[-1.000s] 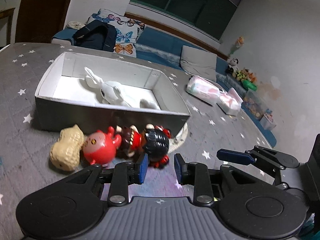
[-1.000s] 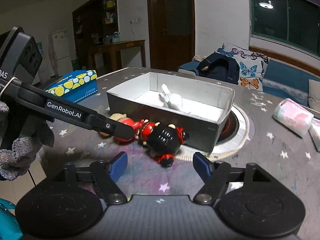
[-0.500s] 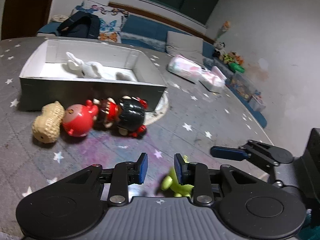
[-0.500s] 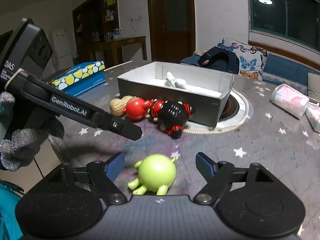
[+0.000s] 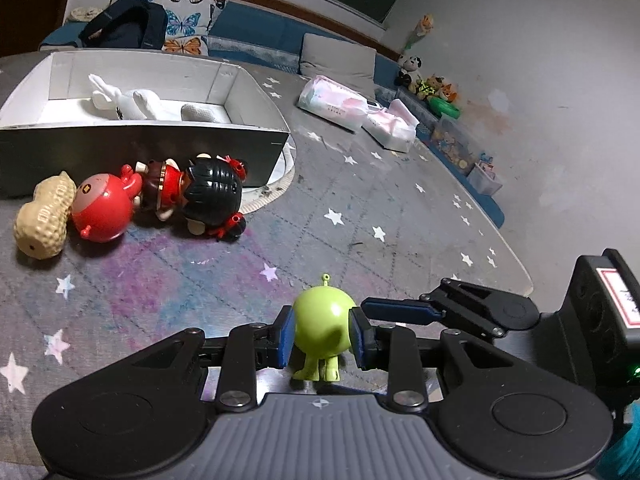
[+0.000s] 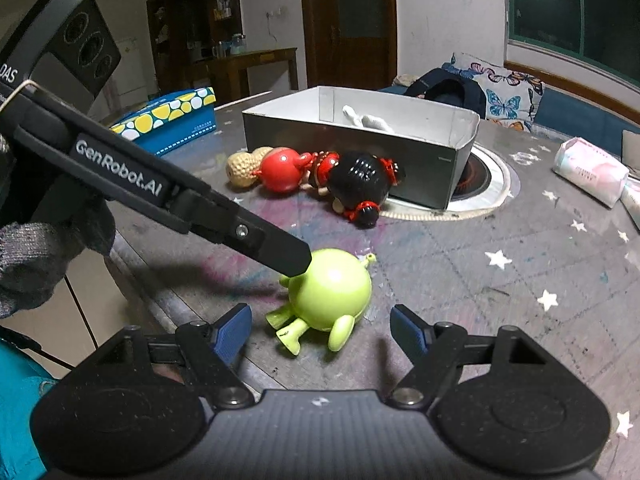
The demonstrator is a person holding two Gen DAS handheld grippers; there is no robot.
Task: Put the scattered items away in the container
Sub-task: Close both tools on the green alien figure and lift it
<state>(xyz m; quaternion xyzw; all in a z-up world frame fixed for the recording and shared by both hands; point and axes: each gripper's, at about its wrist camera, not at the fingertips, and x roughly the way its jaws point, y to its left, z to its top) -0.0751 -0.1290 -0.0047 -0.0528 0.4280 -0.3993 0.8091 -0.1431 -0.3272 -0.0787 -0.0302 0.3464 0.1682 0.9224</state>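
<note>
I am now closing the left gripper point(image 5: 322, 336) jaws onto the green alien toy point(image 5: 323, 322) on the near table, having swung back from the box point(image 5: 256, 136), while the right gripper point(image 6: 320, 330) is waiting wide open and empty.

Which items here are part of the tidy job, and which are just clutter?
Job:
green alien toy, between left gripper pads
peanut toy
red round toy
black-haired doll
open box

Lying about:
tissue packs
blue spotted box
backpack

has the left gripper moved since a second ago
Yes: the left gripper backed away from the box and now straddles the green toy.
</note>
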